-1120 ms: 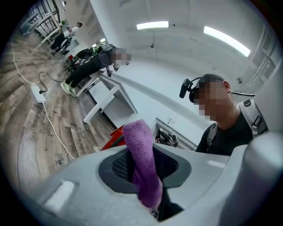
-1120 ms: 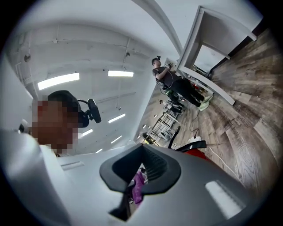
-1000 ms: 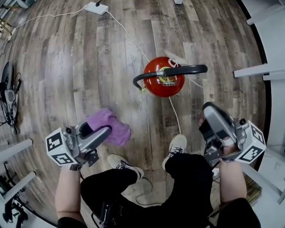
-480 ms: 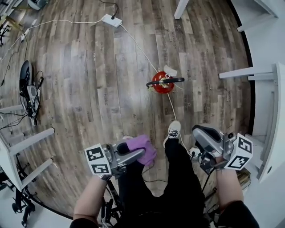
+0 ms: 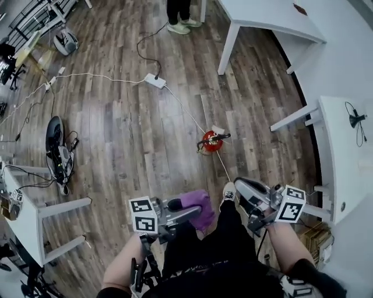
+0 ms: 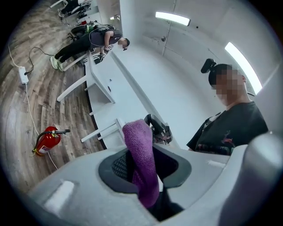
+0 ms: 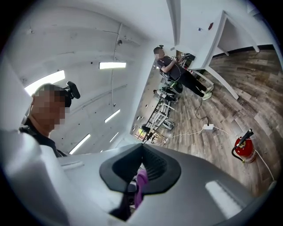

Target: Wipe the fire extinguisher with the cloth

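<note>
Change since a second ago: the head view is pulling up and away, the fire extinguisher (image 5: 211, 141) is shrinking in the view, and both grippers are drawing in close to the person's body.
Left gripper (image 5: 185, 212): its fingers are pinching shut on the purple cloth (image 5: 197, 205), which is sticking up between the pads and bulging out past the tips.
Right gripper (image 5: 242, 191): its fingers are sitting almost together with only a narrow slit between them, and they are gripping nothing; the purple showing through that slit is the cloth in the other gripper.
Fire extinguisher: it is standing upright on the wooden floor (image 5: 116, 134), well ahead of both sets of fingers and touching neither, its black hose arching over the red body.
Cable: a white cable (image 5: 180, 107) is running from the power strip (image 5: 155, 81), far beyond the fingers, past the extinguisher and back towards the person's shoe (image 5: 228, 192).
Surroundings: a white desk (image 5: 344, 151) is standing out to the side of the right fingers, and another person's legs (image 5: 178, 13) are showing far ahead.
</note>
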Motion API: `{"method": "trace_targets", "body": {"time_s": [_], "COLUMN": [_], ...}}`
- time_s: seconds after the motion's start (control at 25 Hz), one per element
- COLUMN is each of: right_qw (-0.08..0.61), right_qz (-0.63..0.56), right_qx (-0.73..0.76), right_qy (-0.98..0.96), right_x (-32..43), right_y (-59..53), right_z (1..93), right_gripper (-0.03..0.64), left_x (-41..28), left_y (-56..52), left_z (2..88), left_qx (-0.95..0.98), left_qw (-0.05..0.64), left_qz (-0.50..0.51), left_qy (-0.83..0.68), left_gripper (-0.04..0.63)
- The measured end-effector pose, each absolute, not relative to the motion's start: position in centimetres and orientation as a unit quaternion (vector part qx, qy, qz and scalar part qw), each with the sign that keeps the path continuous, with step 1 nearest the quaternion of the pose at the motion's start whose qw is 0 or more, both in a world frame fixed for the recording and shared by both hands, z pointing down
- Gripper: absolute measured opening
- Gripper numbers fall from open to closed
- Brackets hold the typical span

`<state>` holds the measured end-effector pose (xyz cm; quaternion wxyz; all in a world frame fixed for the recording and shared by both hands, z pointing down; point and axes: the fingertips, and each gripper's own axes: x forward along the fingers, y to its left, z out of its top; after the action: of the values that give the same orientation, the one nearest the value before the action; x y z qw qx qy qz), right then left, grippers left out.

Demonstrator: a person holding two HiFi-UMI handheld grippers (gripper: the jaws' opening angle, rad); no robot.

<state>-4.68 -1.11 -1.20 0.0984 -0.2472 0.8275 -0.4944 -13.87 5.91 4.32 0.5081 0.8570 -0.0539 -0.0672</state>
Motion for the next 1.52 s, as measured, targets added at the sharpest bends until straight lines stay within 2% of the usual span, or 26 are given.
{"method": "trace_targets", "body": {"time_s": [0.28,0.48,0.76,1.04,1.52], "right_qw": [0.126,0.135,0.117,0.057,0.055], "right_qz": [-0.472,-0.474,-0.461,-0.454,-0.471], "right_qx": [-0.310,-0.327,-0.318,-0.289,-0.214], "right_qy": [0.816,0.807,0.820,0.841,0.854], "right_x": [-6.8,-6.6,-4.5,0.7,6.5], "right_y": [5.6,10.3,13.8,21.1,32.0], "right_z": [-4.5,-5.8,-6.6,-5.9,-5.7], "right_gripper": [0.002,0.002,0.002,0.002,0.002], "left_x": [-17.8,-17.4,-14.0,-7.4,-0.6], "left_y": [10.7,14.6,16.7,22.6,34.4], "left_z": [1.0,-0.4,-2.5,-3.4,-4.7], "left_qx": [0.839,0.839,0.840,0.824,0.830], "left_qw": [0.538,0.541,0.537,0.557,0.542], "left_qz": [-0.076,-0.045,-0.072,-0.100,-0.120], "left_qy": [-0.007,0.035,0.032,-0.002,-0.057], "left_gripper": [0.089,0.089,0.089,0.089,0.089]}}
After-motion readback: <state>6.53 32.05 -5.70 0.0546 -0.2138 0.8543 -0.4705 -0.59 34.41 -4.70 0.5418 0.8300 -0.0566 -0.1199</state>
